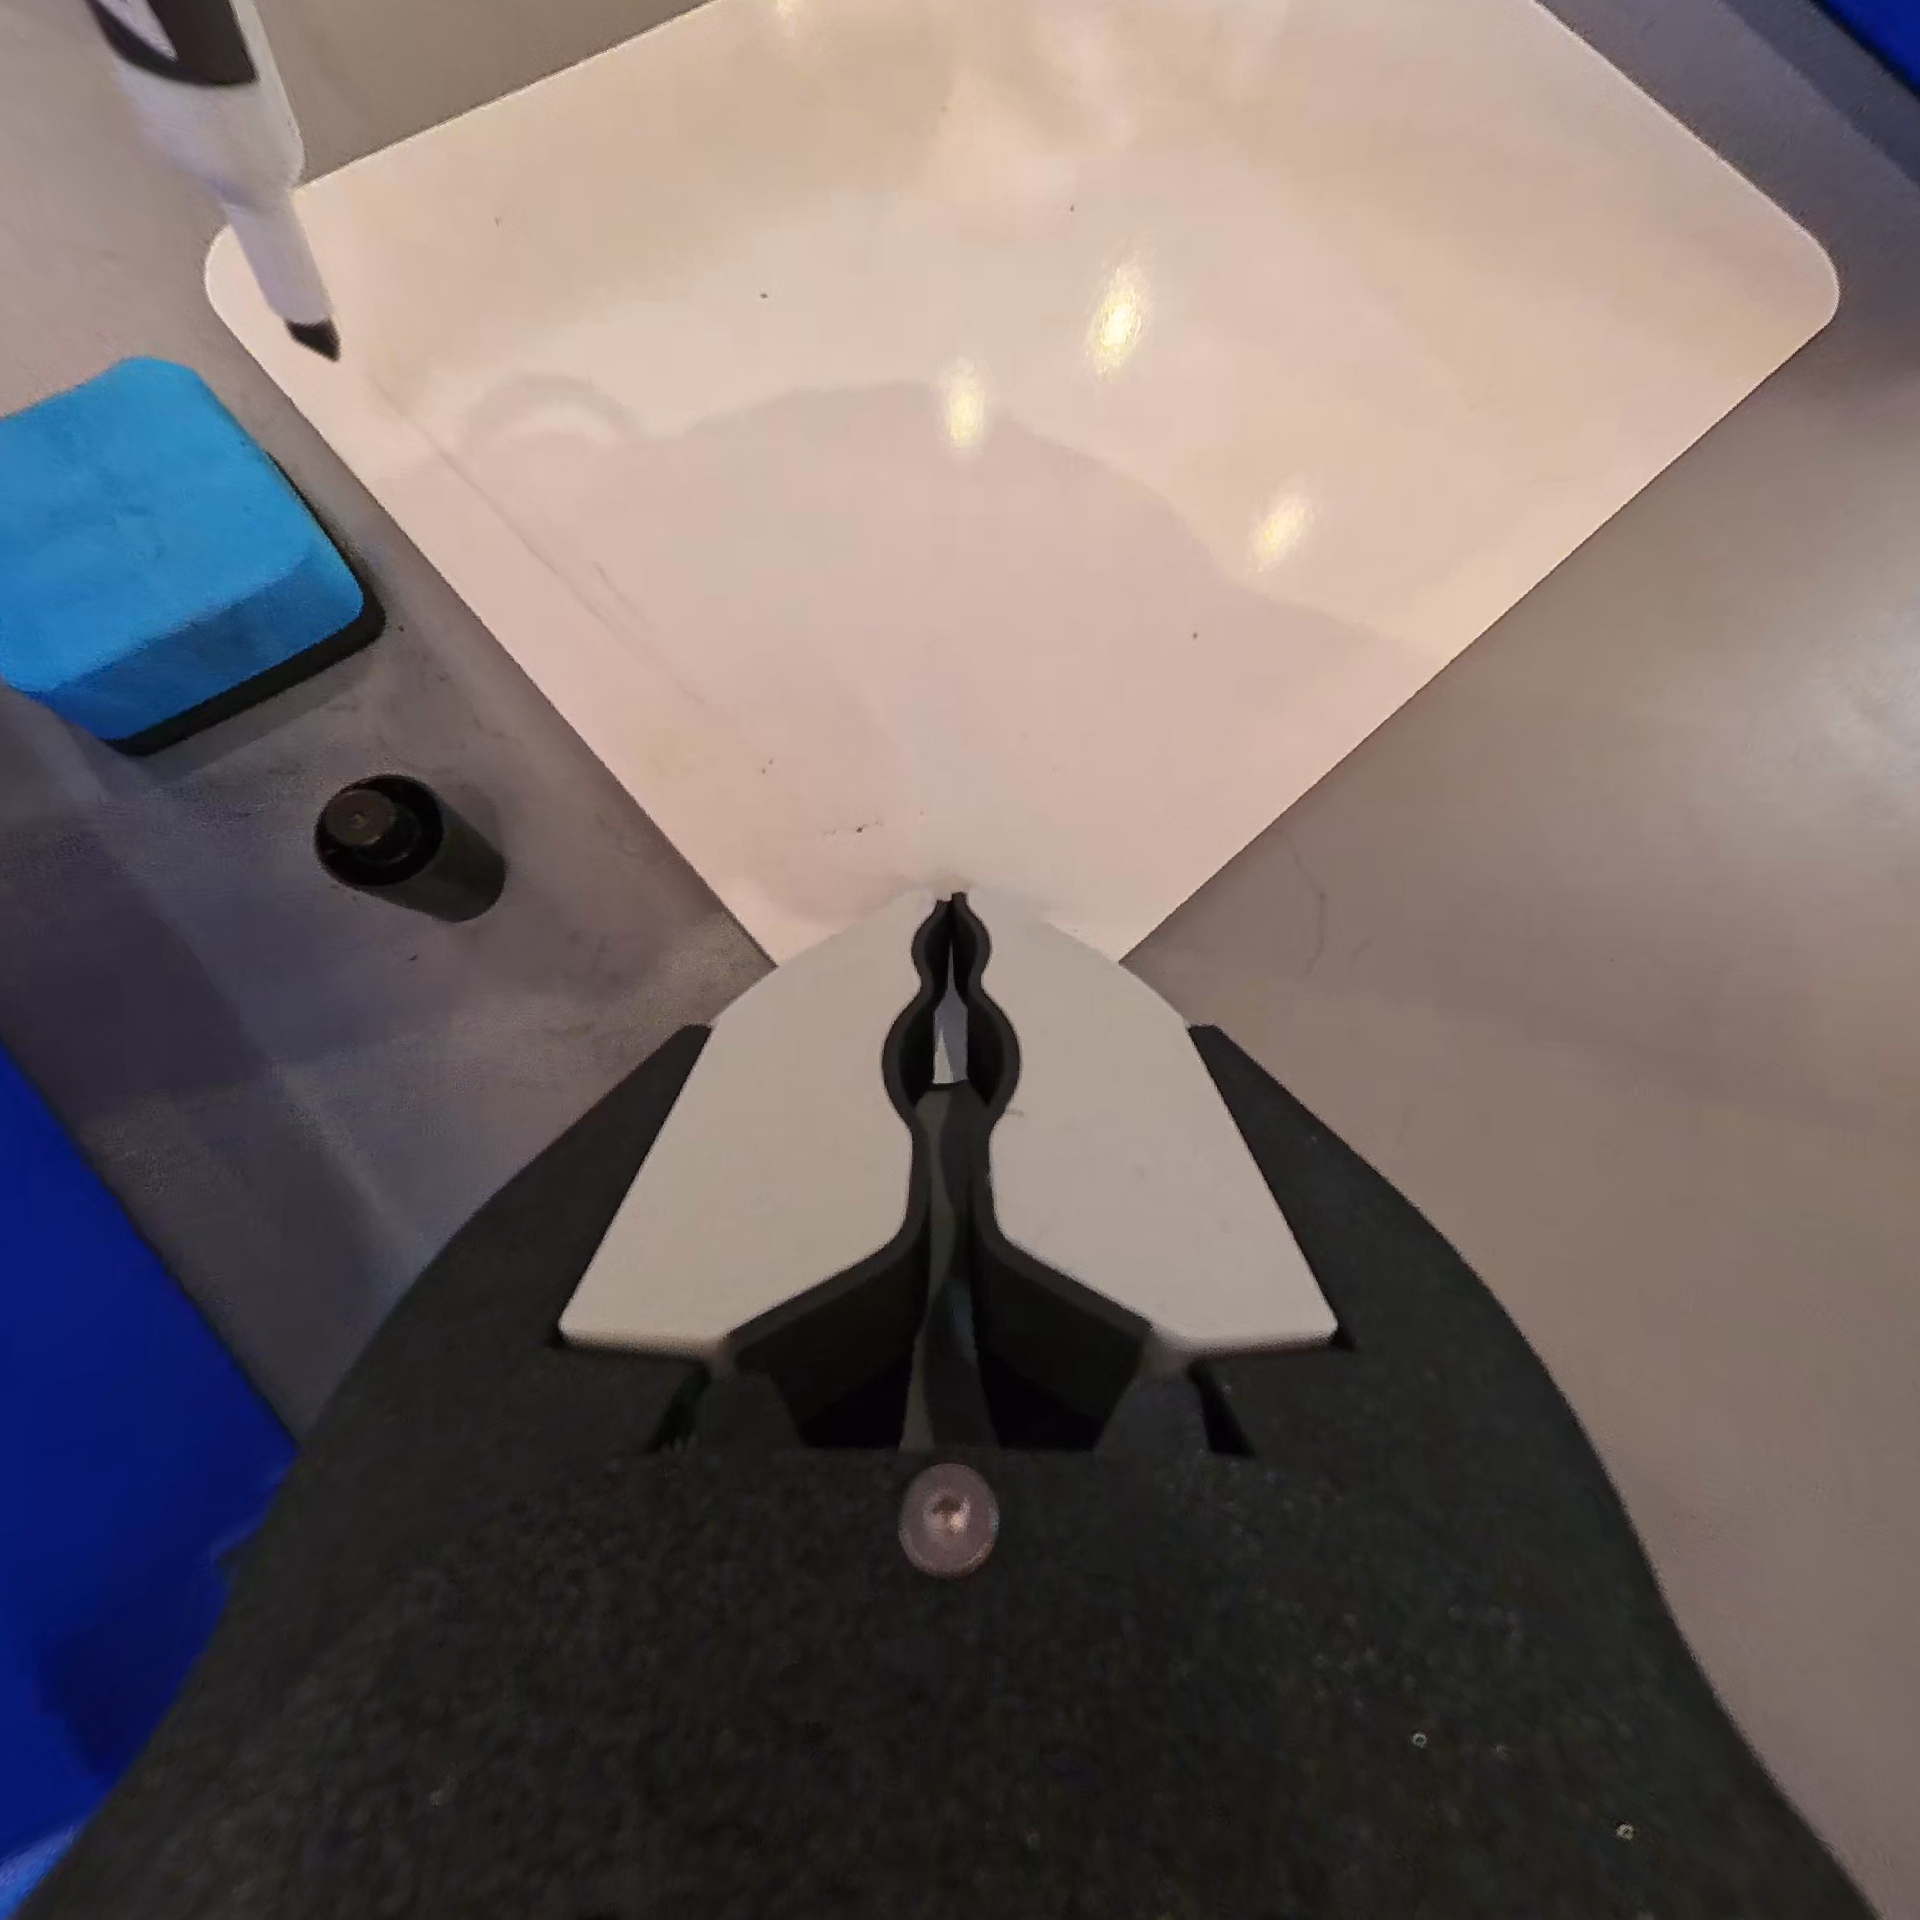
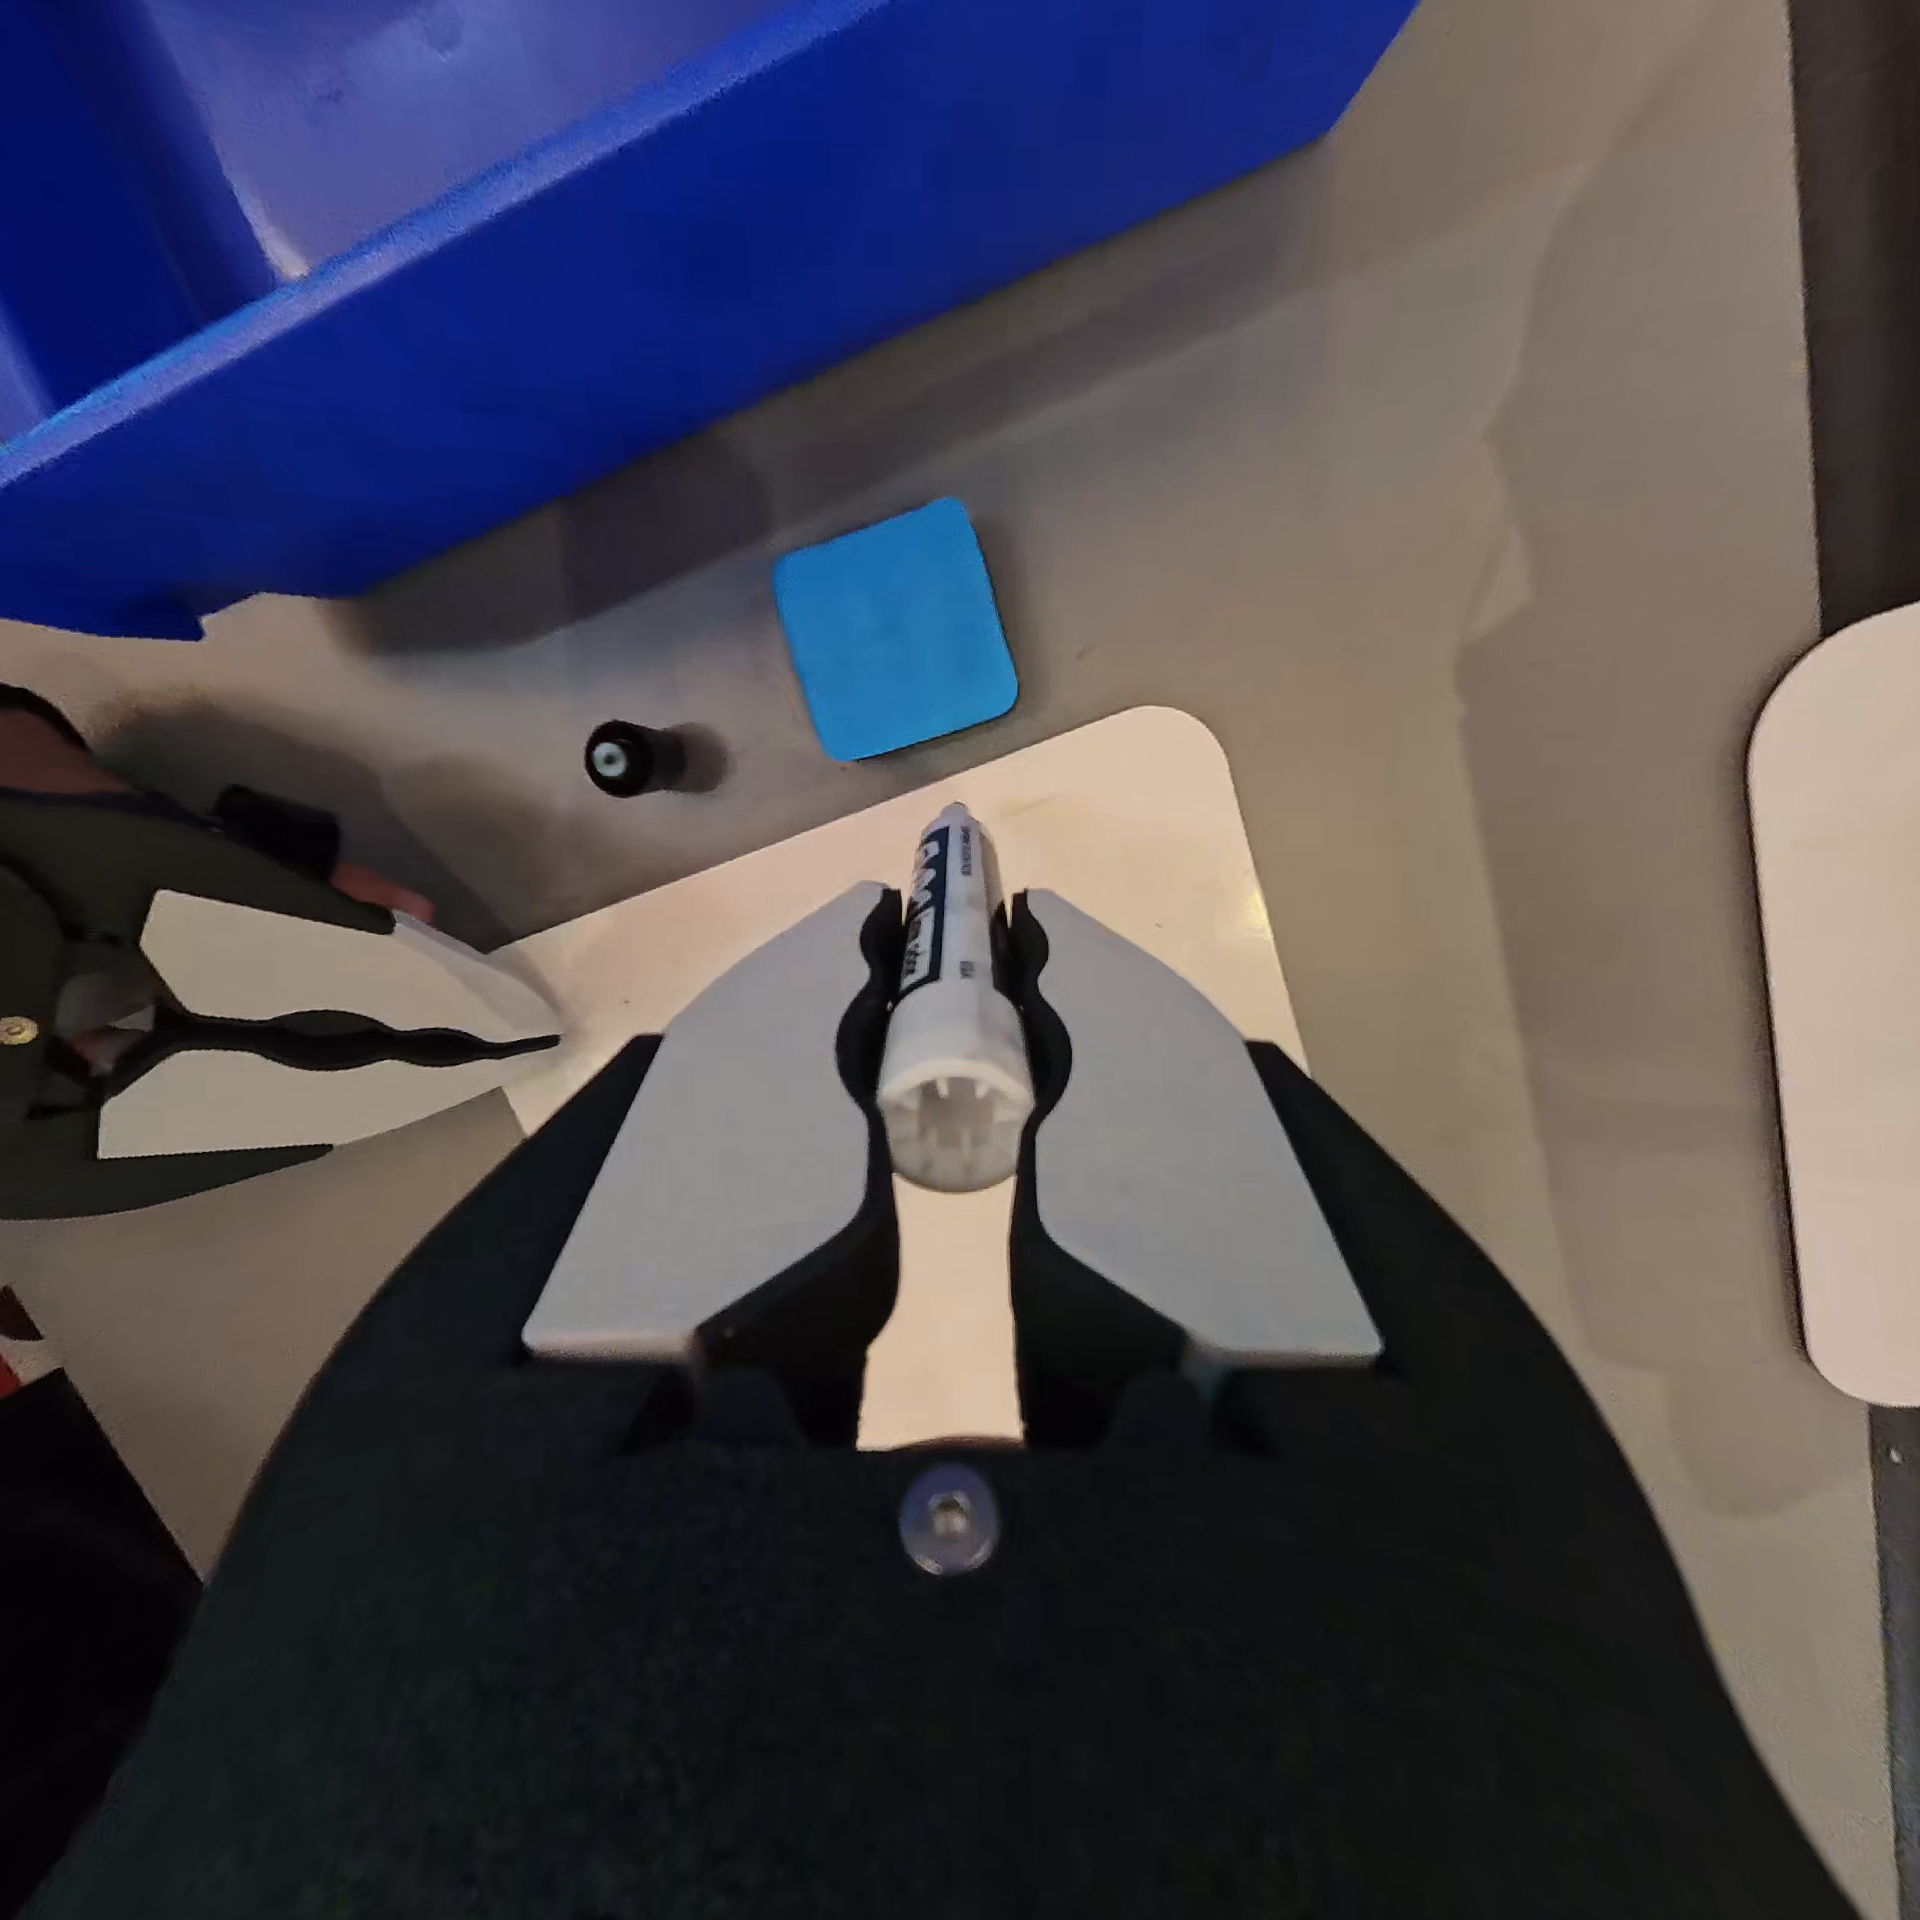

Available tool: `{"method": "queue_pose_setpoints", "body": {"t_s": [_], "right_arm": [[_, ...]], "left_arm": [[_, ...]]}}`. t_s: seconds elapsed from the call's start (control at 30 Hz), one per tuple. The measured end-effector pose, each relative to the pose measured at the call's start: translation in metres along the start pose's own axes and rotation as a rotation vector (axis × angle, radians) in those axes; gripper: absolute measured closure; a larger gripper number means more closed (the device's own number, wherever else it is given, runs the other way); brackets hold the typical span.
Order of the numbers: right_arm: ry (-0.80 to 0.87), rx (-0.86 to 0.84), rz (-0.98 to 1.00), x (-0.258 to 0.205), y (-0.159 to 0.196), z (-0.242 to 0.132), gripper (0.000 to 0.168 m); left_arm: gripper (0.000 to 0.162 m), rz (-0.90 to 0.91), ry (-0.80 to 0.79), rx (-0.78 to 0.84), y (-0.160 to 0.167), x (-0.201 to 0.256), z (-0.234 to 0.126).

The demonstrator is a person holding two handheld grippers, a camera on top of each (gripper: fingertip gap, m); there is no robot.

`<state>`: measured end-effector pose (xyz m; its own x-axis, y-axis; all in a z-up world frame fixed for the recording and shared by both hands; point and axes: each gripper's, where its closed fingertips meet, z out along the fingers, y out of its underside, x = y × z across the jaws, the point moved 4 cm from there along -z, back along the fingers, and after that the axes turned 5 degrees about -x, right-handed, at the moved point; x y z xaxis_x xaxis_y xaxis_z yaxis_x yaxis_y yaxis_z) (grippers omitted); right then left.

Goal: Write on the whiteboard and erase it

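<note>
Glossy white rounded-corner whiteboard lies flat on the matte grey table. Left tool is pinched on the board's near corner, wavy black pads together. Right tool is clamped on a white cylindrical marker; its black tip is at the board's far-left corner. Blue foam eraser and black marker cap lie just left of the board. Only the right view shows the blue plastic bin and a second white board.
</note>
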<state>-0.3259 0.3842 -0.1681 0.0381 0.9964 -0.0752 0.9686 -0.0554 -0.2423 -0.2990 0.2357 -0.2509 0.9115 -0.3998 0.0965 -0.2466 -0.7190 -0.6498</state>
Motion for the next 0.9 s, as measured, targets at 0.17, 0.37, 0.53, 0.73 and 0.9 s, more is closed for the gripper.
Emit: {"method": "queue_pose_setpoints", "body": {"t_s": [0.17,0.37,0.53,0.73,0.9], "right_arm": [[0.068,-0.063,-0.059,0.006,0.001,0.005,0.149],[0.168,-0.142,-0.182,0.0,-0.005,0.013,0.148],[0.203,-0.144,-0.201,0.002,-0.008,0.017,0.148],[0.231,-0.15,-0.225,0.003,-0.006,0.021,0.148],[0.22,-0.139,-0.232,0.0,-0.004,0.023,0.148]], "left_arm": [[0.162,0.002,-0.001,0.0,0.0,0.0,0.0],[0.162,0.002,-0.002,0.0,0.0,0.0,0.0],[0.162,0.002,0.0,0.0,0.0,0.0,0.0],[0.162,0.001,0.002,0.0,0.0,0.0,0.0],[0.162,0.002,0.001,0.0,0.0,0.0,0.0]]}}
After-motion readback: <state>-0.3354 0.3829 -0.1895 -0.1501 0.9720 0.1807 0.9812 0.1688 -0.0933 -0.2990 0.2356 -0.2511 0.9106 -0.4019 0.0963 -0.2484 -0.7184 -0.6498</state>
